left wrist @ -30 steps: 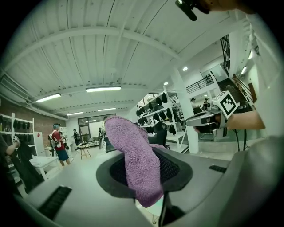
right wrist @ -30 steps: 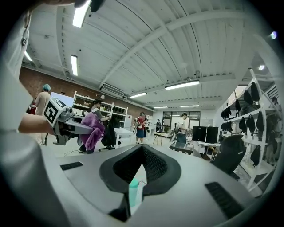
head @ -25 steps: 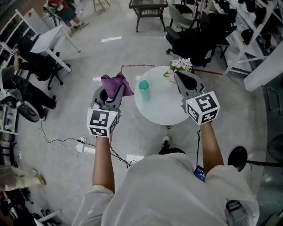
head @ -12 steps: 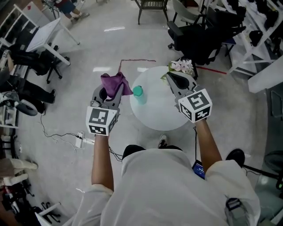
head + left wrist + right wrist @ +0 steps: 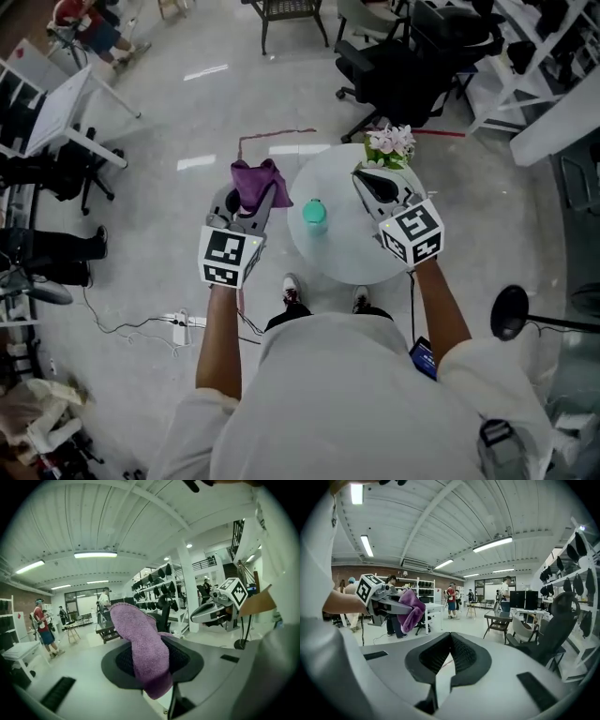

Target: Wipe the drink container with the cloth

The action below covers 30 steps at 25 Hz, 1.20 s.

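Left gripper (image 5: 251, 202) just off the desk's (image 5: 349, 258) left edge, fingers (image 5: 190, 660) clamped on purple cloth (image 5: 253, 178) (it sticks out past them). Right gripper (image 5: 368, 181) over the far right edge, fingers (image 5: 429, 660) closed, empty. Green drink container (image 5: 314, 214) upright near desk's left edge

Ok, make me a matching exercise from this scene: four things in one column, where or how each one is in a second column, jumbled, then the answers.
Things
1. cloth
2. bottle
3. flowers
4. right hand-held gripper

Place or state
A. shut, with nothing in it
B. at the far edge of the table
C. clamped in the left hand-held gripper, off to the side of the table
D. standing on the left part of the table

Pairs: 1-C, 2-D, 3-B, 4-A
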Tool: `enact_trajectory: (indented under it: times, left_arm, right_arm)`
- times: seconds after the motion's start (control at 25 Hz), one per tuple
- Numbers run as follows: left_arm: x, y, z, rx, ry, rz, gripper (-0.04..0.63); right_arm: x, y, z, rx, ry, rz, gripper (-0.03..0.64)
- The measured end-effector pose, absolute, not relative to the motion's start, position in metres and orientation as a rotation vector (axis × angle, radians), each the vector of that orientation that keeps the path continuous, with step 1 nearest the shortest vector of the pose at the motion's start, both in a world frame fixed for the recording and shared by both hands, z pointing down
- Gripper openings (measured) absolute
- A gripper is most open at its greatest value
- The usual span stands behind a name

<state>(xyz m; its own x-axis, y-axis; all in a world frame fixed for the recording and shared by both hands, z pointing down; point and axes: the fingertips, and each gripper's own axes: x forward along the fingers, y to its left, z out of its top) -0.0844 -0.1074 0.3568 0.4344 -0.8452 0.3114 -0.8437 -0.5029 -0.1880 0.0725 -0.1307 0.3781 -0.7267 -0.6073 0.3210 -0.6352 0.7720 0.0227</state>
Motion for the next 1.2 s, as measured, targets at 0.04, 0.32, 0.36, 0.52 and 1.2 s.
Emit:
enact_trajectory:
  times: [0.04, 0.32, 0.36, 0.52, 1.2]
  left_arm:
    - [-0.087, -0.113, 0.364, -2.689, 1.524, -0.591, 0.124]
    - [-0.088, -0.141, 0.423, -2.906, 1.282, -0.650, 0.124]
    - [-0.086, -0.142, 0.431, -2.933, 1.249, -0.658, 0.124]
    - [-0.080, -0.146, 0.466, -3.011, 1.156, -0.687, 0.124]
    - [-0.037, -0.133, 0.576, -3.306, 1.133, -0.602, 0.124]
  right_arm:
    - [0.068, -0.132, 0.383, 0.979, -2.641, 0.131, 0.015]
    - [0.042, -0.127, 0.428, 0.984, -2.539, 0.247, 0.080]
    - [0.037, -0.121, 0.438, 0.946, -2.517, 0.266, 0.134]
    - [0.013, -0.102, 0.479, 0.793, -2.406, 0.254, 0.302]
    - [-0.006, -0.107, 0.533, 0.833, -2.259, 0.354, 0.204]
